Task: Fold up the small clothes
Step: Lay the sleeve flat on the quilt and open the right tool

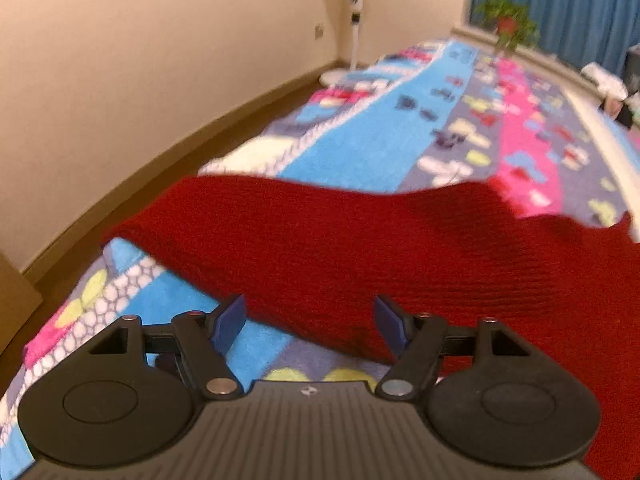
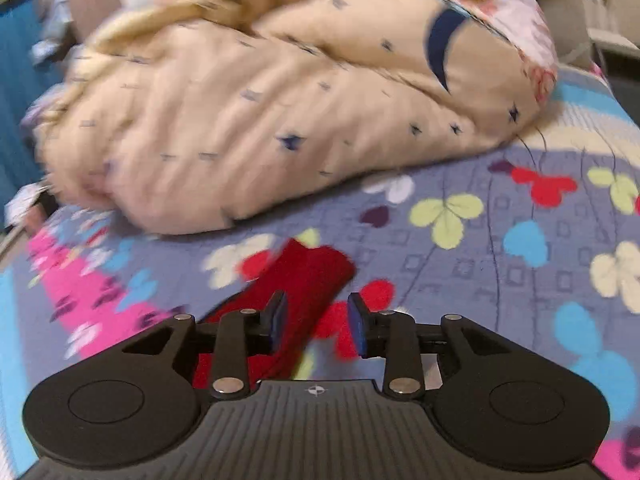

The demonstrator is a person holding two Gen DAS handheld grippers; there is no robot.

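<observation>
A dark red knit garment [image 1: 360,248] lies spread across the patterned bedspread [image 1: 360,140] just ahead of my left gripper [image 1: 310,324]. That gripper is open wide, and the garment's near edge runs between its blue pads [image 1: 230,322] without either pad touching it. In the right wrist view a narrow end of the red garment [image 2: 316,276] lies on the bedspread [image 2: 500,280], running under the left pad [image 2: 276,318]. My right gripper [image 2: 316,324] has its jaws partly apart. The gap between them shows only bedspread.
A bunched cream quilt [image 2: 240,120] with small dark marks fills the bed beyond the right gripper. A standing fan [image 1: 354,20] and brown floor [image 1: 200,148] lie left of the bed by the wall. A potted plant [image 1: 508,24] stands before blue curtains [image 1: 560,0].
</observation>
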